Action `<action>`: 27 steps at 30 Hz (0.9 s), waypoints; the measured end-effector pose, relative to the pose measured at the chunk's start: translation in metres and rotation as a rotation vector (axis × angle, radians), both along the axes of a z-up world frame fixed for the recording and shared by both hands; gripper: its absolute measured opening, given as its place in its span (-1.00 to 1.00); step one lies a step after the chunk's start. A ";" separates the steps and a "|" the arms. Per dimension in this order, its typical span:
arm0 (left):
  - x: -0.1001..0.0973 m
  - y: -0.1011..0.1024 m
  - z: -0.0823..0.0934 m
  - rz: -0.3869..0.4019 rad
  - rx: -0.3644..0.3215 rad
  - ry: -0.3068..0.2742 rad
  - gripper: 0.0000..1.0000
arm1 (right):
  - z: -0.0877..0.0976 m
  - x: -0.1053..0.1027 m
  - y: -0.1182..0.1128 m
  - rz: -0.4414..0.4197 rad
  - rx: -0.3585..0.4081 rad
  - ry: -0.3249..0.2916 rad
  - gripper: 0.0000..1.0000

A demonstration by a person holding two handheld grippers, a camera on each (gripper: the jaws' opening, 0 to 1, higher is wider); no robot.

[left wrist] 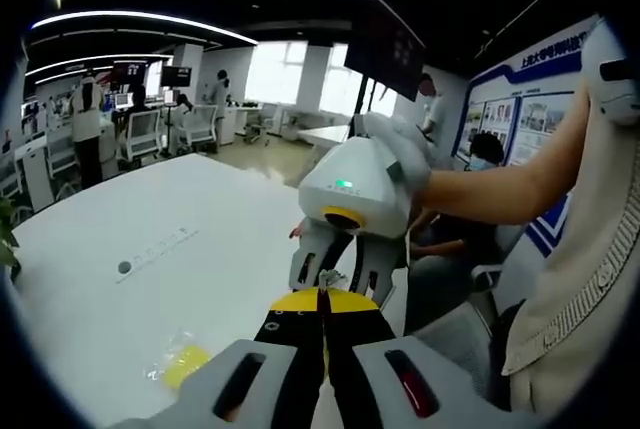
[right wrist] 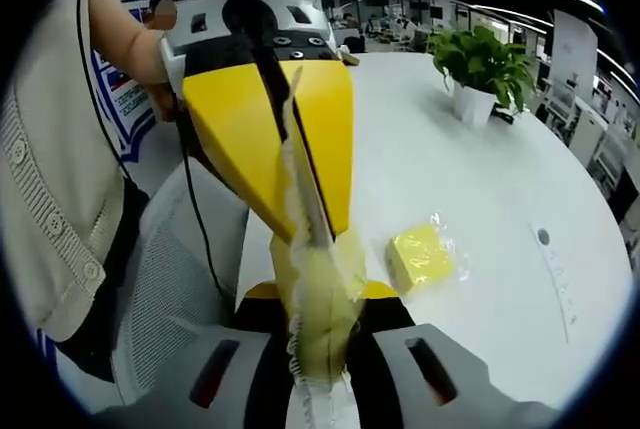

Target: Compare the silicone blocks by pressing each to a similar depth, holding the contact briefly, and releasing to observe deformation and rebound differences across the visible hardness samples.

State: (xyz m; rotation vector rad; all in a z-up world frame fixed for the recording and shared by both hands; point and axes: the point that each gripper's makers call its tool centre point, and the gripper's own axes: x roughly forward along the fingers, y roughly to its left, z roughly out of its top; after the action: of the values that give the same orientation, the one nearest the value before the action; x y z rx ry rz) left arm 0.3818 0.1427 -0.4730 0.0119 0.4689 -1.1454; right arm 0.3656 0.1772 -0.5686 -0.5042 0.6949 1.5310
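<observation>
A pale yellow silicone block in a clear plastic bag (right wrist: pixel 316 324) is held up between both grippers, above the table's edge. My right gripper (right wrist: pixel 318 294) is shut on the bagged block from below. My left gripper (right wrist: pixel 313 232), with broad yellow jaws, is shut on the bag's crimped upper edge. In the left gripper view my left gripper (left wrist: pixel 322 297) has its jaws together, and the white right gripper (left wrist: pixel 338 274) meets it tip to tip. A second, brighter yellow bagged block (right wrist: pixel 421 255) (left wrist: pixel 186 363) lies on the white table (right wrist: pixel 450 149).
A potted plant (right wrist: pixel 480 69) stands at the table's far end. A round grommet (right wrist: pixel 542 237) (left wrist: pixel 124 267) is set in the tabletop. A grey mesh chair (right wrist: pixel 170 279) is below the grippers. A person's arm (left wrist: pixel 520 184) holds the right gripper. Desks and people fill the background.
</observation>
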 end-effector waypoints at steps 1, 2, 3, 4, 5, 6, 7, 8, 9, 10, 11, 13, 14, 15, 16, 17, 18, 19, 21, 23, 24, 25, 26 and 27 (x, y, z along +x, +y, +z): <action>0.000 0.000 0.000 0.001 0.000 0.003 -1.00 | 0.000 0.000 0.000 0.001 -0.003 -0.001 -0.74; 0.000 0.000 0.000 0.003 -0.001 0.002 -1.00 | 0.000 0.000 -0.001 0.001 -0.003 -0.003 -0.74; 0.000 0.000 0.000 0.003 -0.002 0.005 -1.00 | 0.000 0.000 -0.001 -0.001 -0.001 -0.001 -0.73; 0.002 0.000 0.000 0.008 -0.001 -0.002 -1.00 | 0.000 0.001 0.000 -0.010 0.001 0.011 -0.73; 0.002 0.000 0.000 0.010 -0.001 0.000 -1.00 | 0.000 0.001 -0.001 -0.009 0.001 0.009 -0.73; 0.002 0.000 0.000 0.012 0.000 0.005 -1.00 | 0.000 0.001 -0.001 -0.008 0.003 0.006 -0.73; 0.002 0.000 0.000 0.015 0.001 0.003 -1.00 | 0.000 0.001 -0.001 -0.010 0.003 0.008 -0.73; 0.002 -0.001 0.000 0.016 0.001 0.005 -1.00 | 0.000 0.001 -0.001 -0.010 0.003 0.008 -0.73; 0.002 -0.001 0.000 0.018 0.000 0.007 -1.00 | 0.000 0.001 -0.001 -0.008 0.003 0.003 -0.73; 0.002 -0.001 0.000 0.020 -0.002 0.006 -1.00 | 0.001 0.001 -0.002 -0.006 0.002 -0.002 -0.73; 0.001 -0.001 0.001 0.020 -0.003 0.006 -1.00 | 0.001 0.001 -0.002 -0.006 0.001 -0.005 -0.73; 0.001 -0.002 0.001 0.023 -0.003 0.008 -1.00 | 0.001 0.000 -0.003 -0.006 0.003 -0.010 -0.73; 0.000 -0.002 0.002 0.024 -0.003 0.008 -1.00 | 0.001 0.000 -0.004 -0.010 0.002 -0.010 -0.72; 0.000 -0.003 0.002 0.027 -0.004 0.009 -1.00 | 0.001 0.000 -0.004 -0.014 0.002 -0.009 -0.72; 0.000 -0.003 0.002 0.032 -0.007 0.012 -1.00 | 0.001 0.000 -0.004 -0.020 -0.001 -0.009 -0.71; -0.001 -0.003 0.002 0.034 -0.013 0.021 -1.00 | 0.001 0.000 -0.005 -0.019 -0.003 -0.016 -0.70; 0.001 -0.003 0.003 0.050 -0.021 0.017 -1.00 | 0.002 0.001 -0.005 -0.023 -0.005 -0.019 -0.69; 0.001 -0.002 0.005 0.059 -0.040 0.027 -1.00 | 0.004 0.002 -0.005 -0.027 -0.005 -0.022 -0.68; 0.001 -0.001 0.006 0.076 -0.066 0.047 -1.00 | 0.006 0.004 -0.005 -0.024 -0.005 -0.056 -0.67; 0.001 -0.001 0.006 0.084 -0.069 0.053 -1.00 | 0.005 0.004 -0.005 -0.016 -0.010 -0.058 -0.65; 0.001 -0.001 0.006 0.086 -0.069 0.053 -1.00 | 0.005 0.006 -0.004 -0.008 -0.010 -0.091 -0.64; 0.001 0.000 0.005 0.091 -0.076 0.057 -1.00 | 0.005 0.008 -0.003 0.002 -0.002 -0.118 -0.63; 0.002 0.001 0.005 0.100 -0.084 0.063 -1.00 | 0.004 0.009 -0.002 -0.001 0.004 -0.119 -0.62; 0.003 0.002 0.003 0.113 -0.101 0.095 -1.00 | 0.003 0.010 -0.002 -0.006 0.005 -0.119 -0.62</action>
State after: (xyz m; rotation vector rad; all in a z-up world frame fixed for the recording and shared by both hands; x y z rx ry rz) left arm 0.3849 0.1447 -0.4696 -0.1562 0.4895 -1.0603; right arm 0.3755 0.1755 -0.5655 -0.5842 0.5997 1.4844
